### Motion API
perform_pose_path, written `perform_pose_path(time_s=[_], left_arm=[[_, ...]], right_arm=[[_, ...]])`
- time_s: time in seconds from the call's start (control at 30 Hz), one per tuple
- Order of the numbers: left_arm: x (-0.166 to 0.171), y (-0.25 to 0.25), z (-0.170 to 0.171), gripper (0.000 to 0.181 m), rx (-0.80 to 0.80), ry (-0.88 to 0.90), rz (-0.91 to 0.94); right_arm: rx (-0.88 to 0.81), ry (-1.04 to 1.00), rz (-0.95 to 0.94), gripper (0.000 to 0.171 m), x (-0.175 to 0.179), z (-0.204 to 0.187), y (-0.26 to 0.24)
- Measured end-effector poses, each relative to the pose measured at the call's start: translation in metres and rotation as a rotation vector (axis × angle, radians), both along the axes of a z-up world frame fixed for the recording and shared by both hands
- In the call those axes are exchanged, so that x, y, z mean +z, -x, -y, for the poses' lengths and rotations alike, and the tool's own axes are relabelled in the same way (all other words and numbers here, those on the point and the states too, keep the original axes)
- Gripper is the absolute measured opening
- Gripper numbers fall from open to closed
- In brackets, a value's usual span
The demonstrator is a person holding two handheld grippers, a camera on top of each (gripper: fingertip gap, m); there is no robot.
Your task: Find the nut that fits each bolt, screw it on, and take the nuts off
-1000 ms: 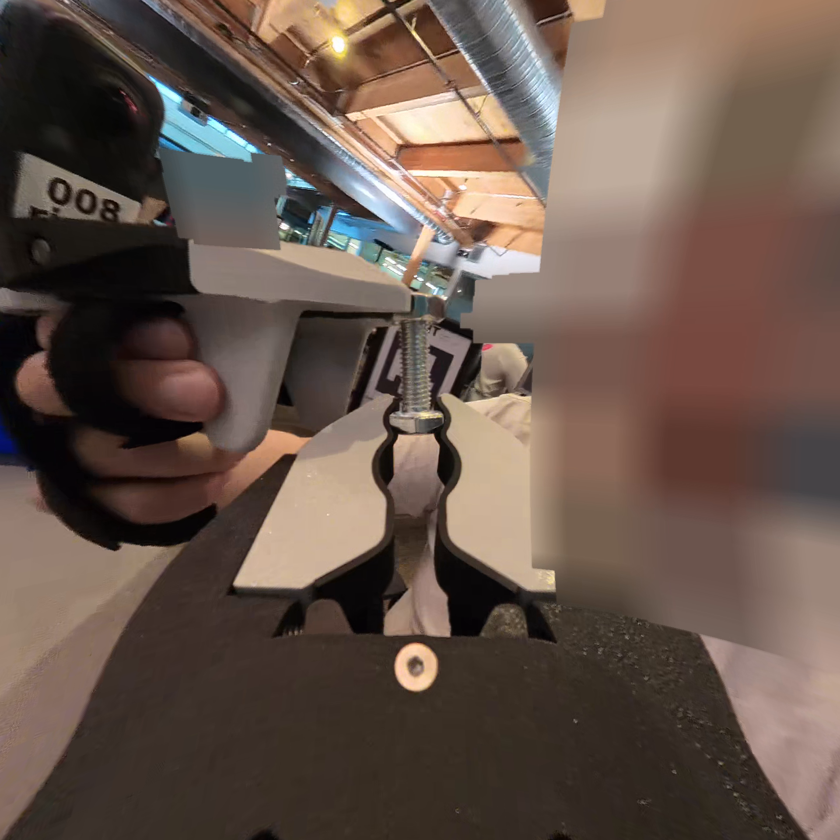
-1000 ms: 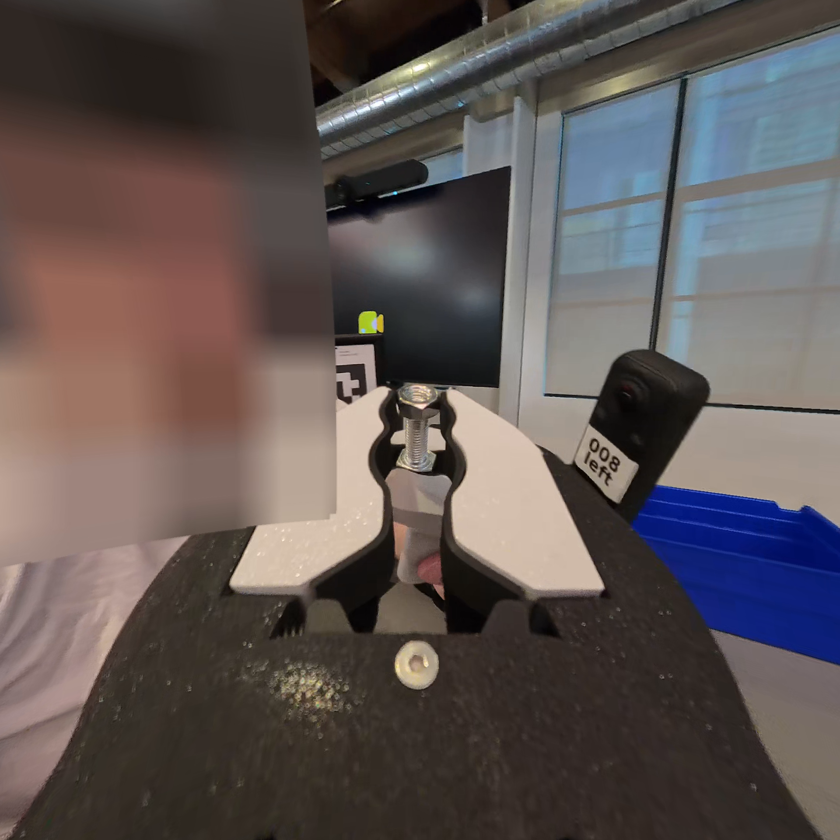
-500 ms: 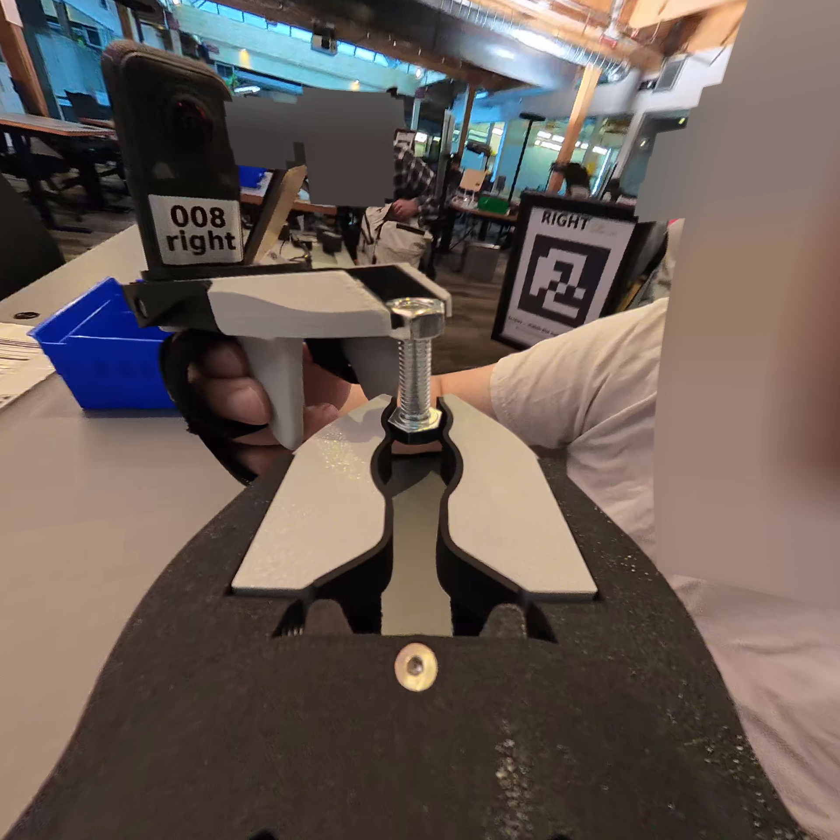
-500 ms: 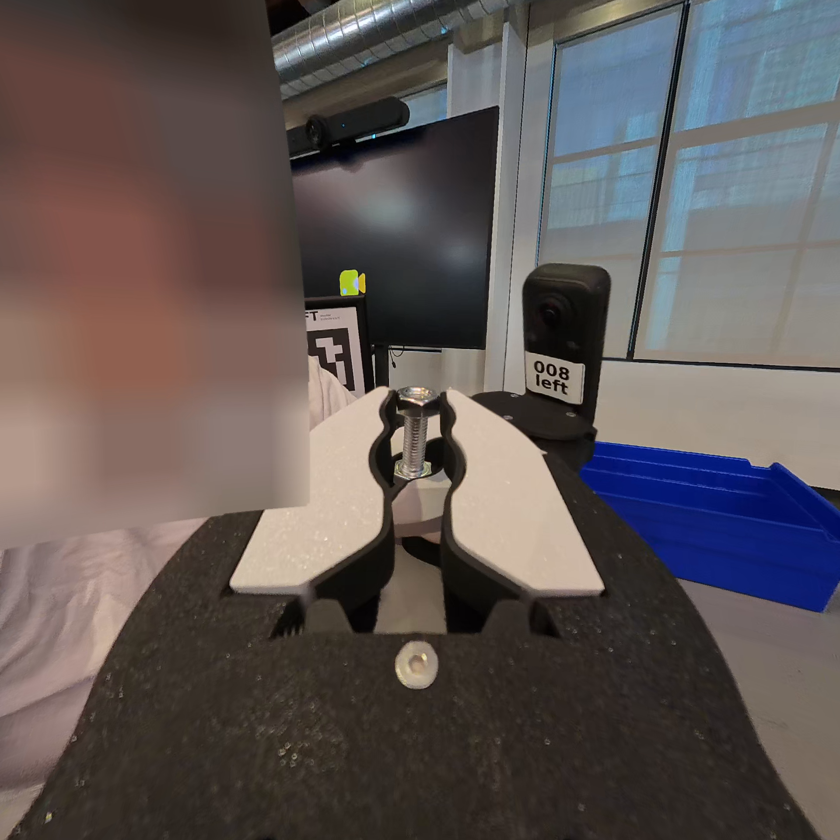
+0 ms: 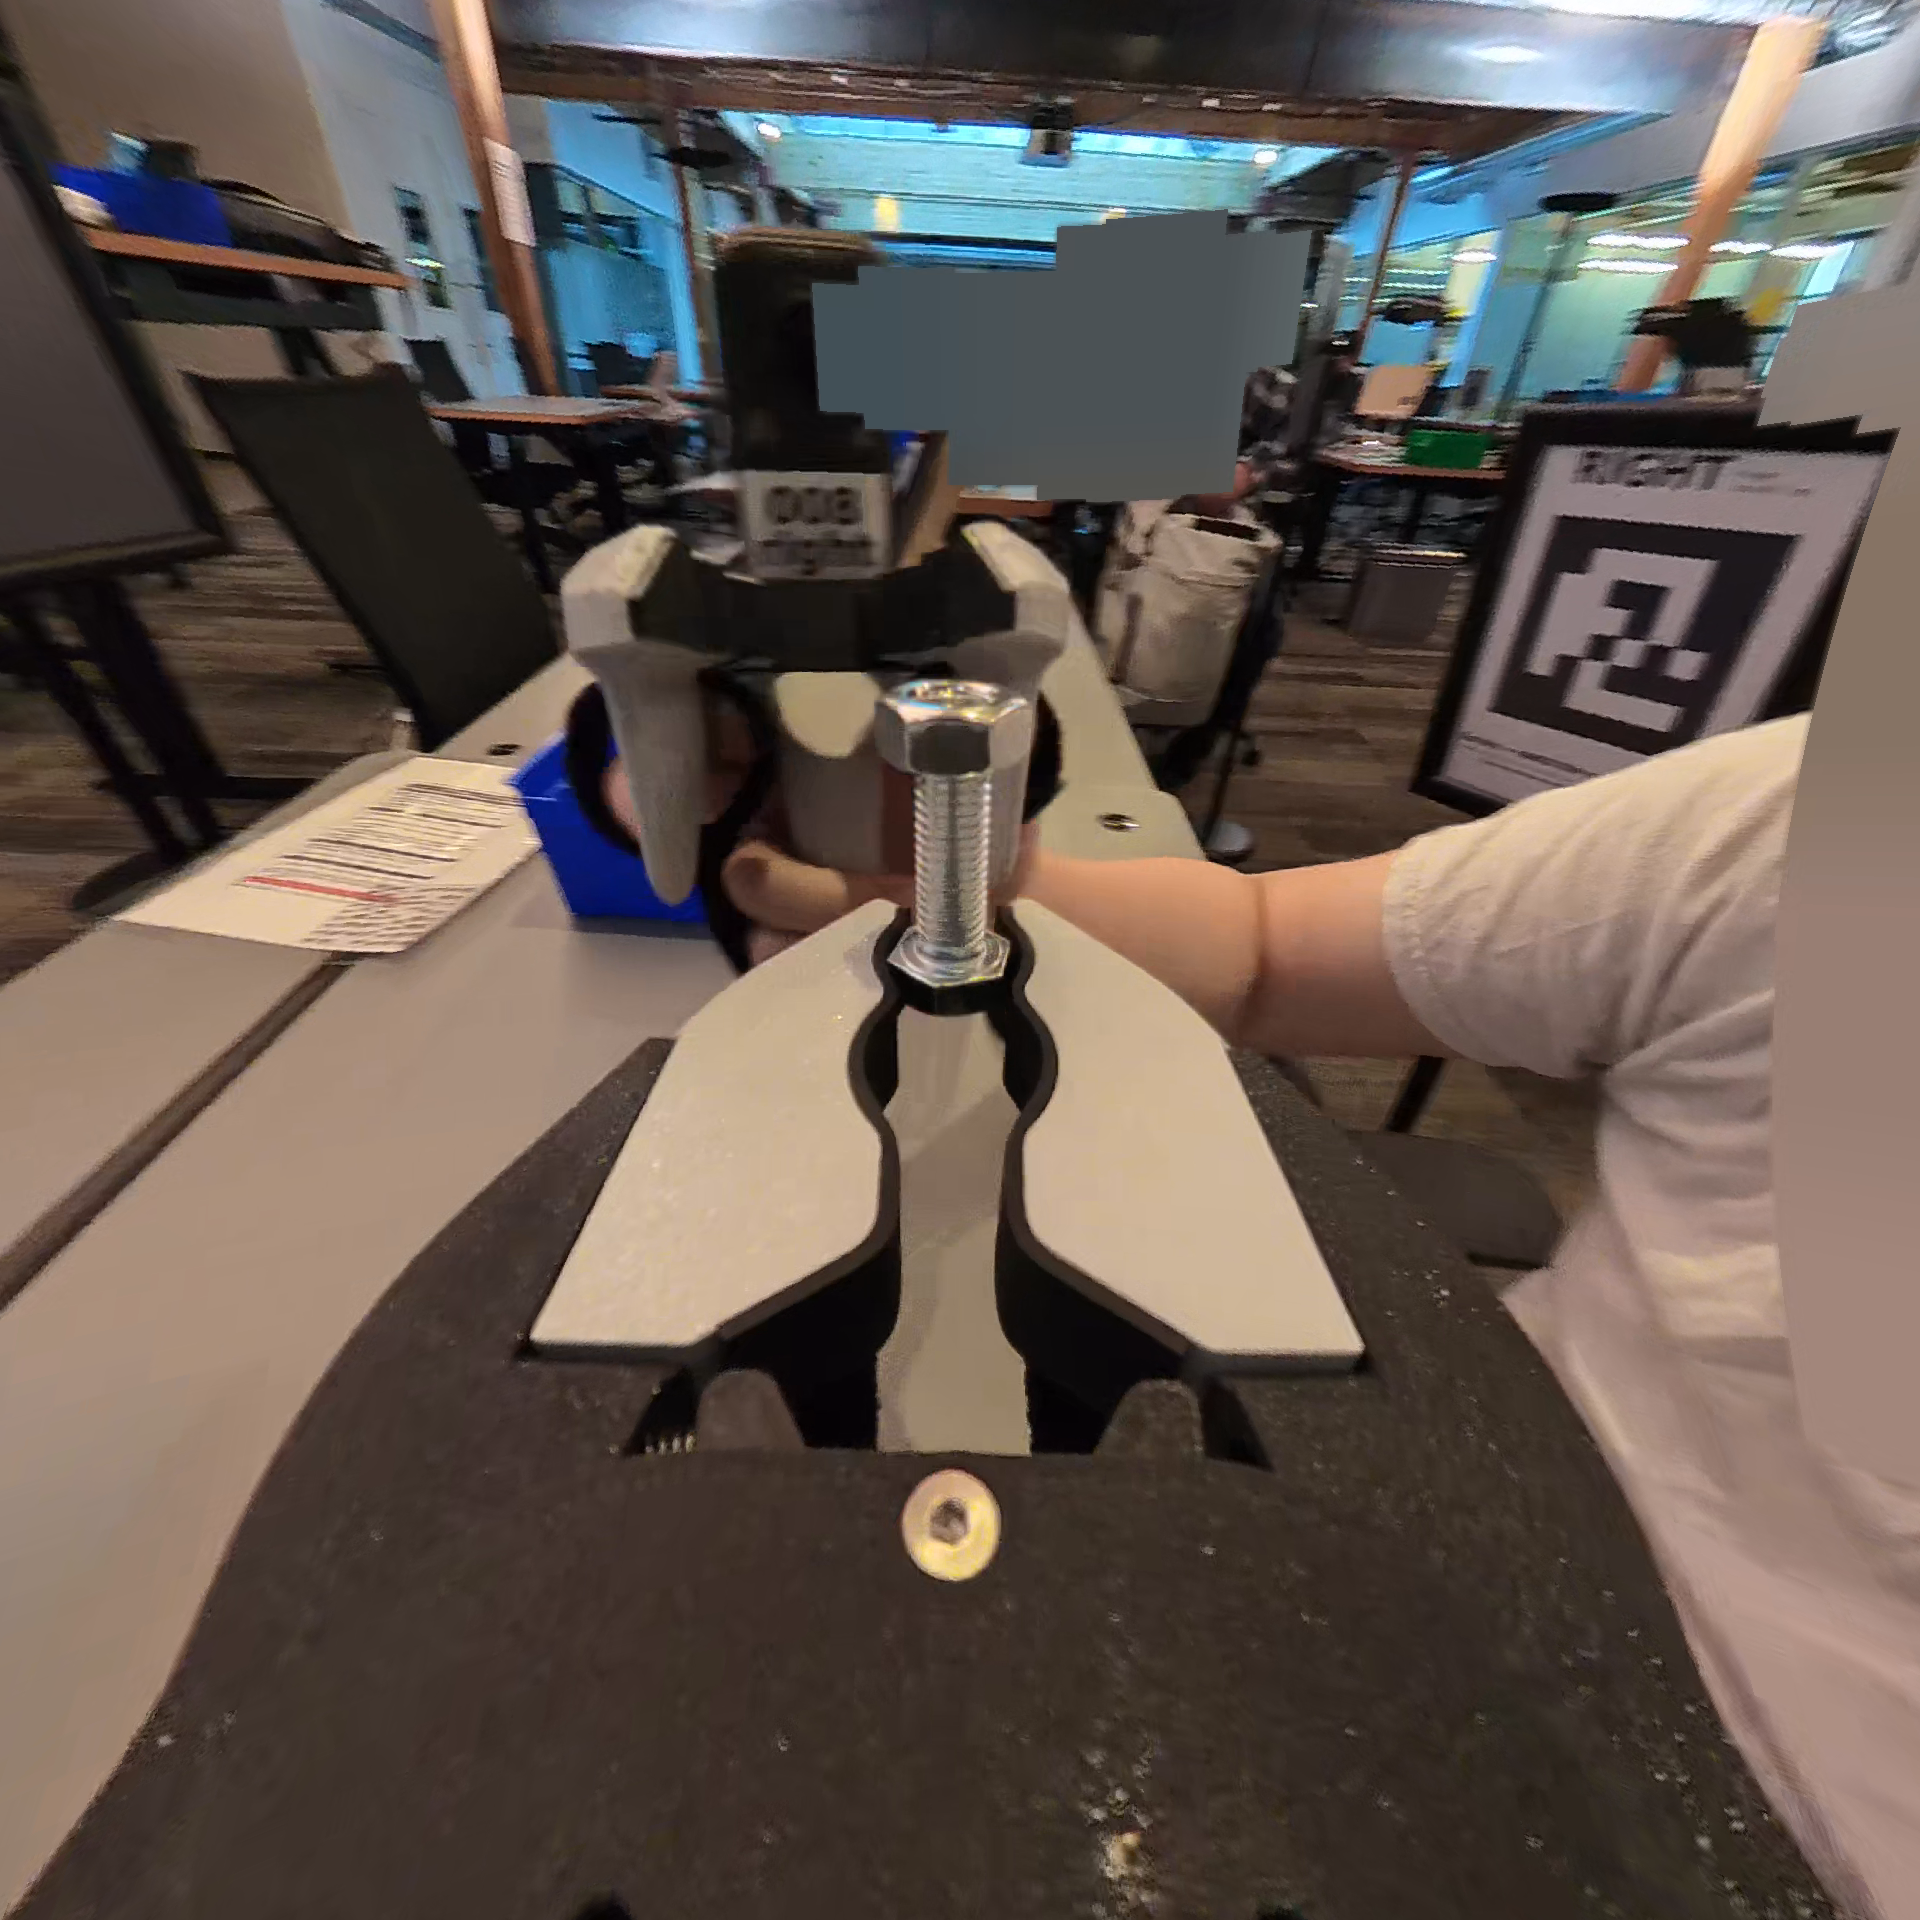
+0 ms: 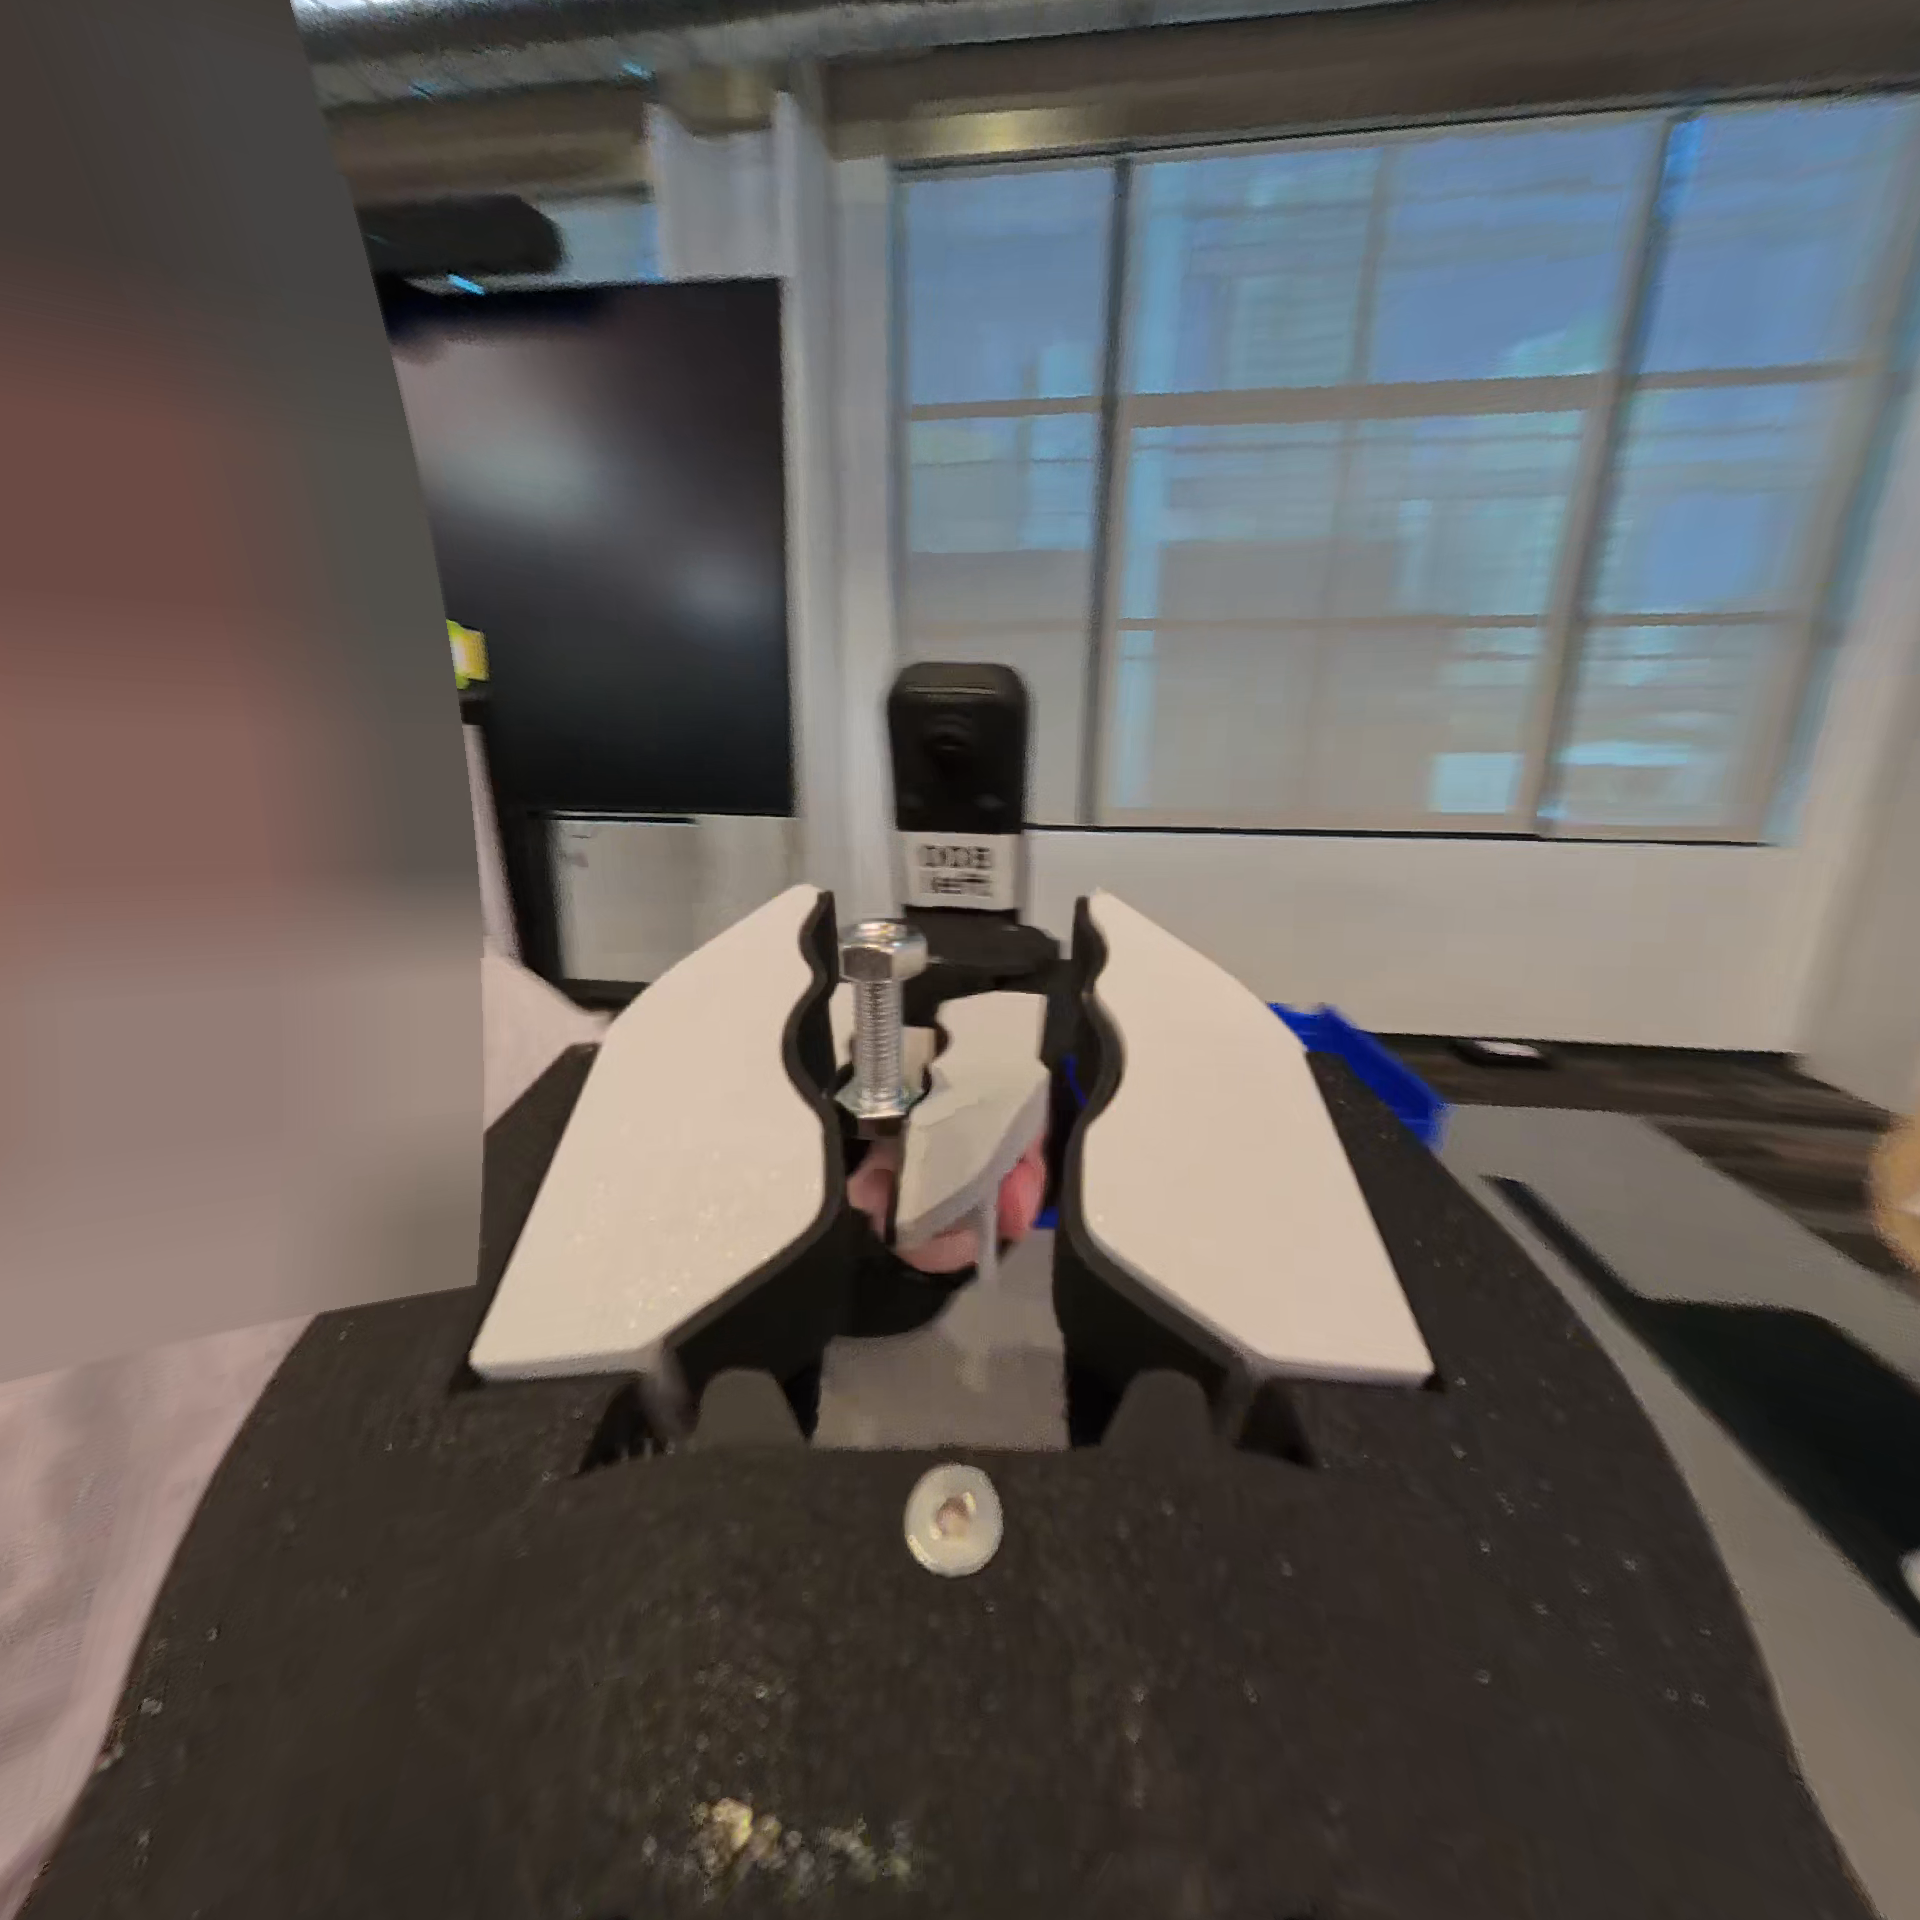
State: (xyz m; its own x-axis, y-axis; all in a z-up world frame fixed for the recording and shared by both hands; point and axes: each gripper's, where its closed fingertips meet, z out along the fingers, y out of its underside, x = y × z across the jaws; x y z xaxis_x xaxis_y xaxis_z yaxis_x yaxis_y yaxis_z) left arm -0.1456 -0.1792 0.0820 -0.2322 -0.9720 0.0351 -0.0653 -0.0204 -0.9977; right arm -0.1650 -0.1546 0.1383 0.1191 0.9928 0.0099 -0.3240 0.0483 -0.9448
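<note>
A: Left gripper (image 5: pixel 943 961), centre of the left wrist frame: fingertips clamped on the nut (image 5: pixel 943 954). The bolt (image 5: pixel 950 821) stands upright out of it, hex head on top.

B: And the right gripper (image 6: pixel 951 997)?

A: Spread wide in its own view. The bolt (image 6: pixel 879 1023) sits just beside its left finger (image 6: pixel 686 1132), apart from the other finger. So only the left tool holds anything.

B: Why so?

A: My guess: pinning the nut lets the other tool turn the head, and it has let go to take a fresh bite.

B: Materials?

A: Bolt and nut bright zinc-plated steel, coarse thread, six flats each. Fingers pale, grainy, with scalloped black inner edges. The notch cradles the nut. Grey tabletop (image 5: pixel 260 1122) below; blue bin (image 5: pixel 582 831) at middle left.
</note>
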Motion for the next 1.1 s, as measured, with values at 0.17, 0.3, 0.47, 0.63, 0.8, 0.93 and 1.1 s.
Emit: perform_pose_path(time_s=[0.17,0.3,0.47,0.63,0.8,0.93,1.1], left_arm=[[-0.002,0.001,-0.042,0.015,0.315,-0.094,0.002],[-0.003,0.005,-0.061,0.015,0.46,-0.119,0.016],[-0.007,0.004,-0.064,0.015,0.502,-0.137,0.001],[-0.008,0.001,-0.06,0.015,0.481,-0.131,-0.009],[-0.004,0.0,-0.049,0.015,0.382,-0.092,0.002],[0.004,-0.001,-0.01,0.015,0.072,0.009,0.017],[0.0,0.003,0.046,0.015,-0.28,0.117,-0.031]], right_arm=[[-0.368,-0.06,0.06,0.047,0.007,-0.019,-0.001],[-0.686,-0.127,0.144,0.039,-0.003,-0.032,0.001],[-0.75,-0.153,0.238,0.037,-0.016,-0.029,0.02],[-0.722,-0.039,0.228,0.02,-0.022,-0.036,0.016],[-0.543,-0.027,0.216,0.019,-0.019,-0.029,0.021],[-0.17,-0.058,0.185,0.019,-0.011,0.0,0.024],[0.341,-0.05,0.088,0.019,-0.012,0.049,0.017]])
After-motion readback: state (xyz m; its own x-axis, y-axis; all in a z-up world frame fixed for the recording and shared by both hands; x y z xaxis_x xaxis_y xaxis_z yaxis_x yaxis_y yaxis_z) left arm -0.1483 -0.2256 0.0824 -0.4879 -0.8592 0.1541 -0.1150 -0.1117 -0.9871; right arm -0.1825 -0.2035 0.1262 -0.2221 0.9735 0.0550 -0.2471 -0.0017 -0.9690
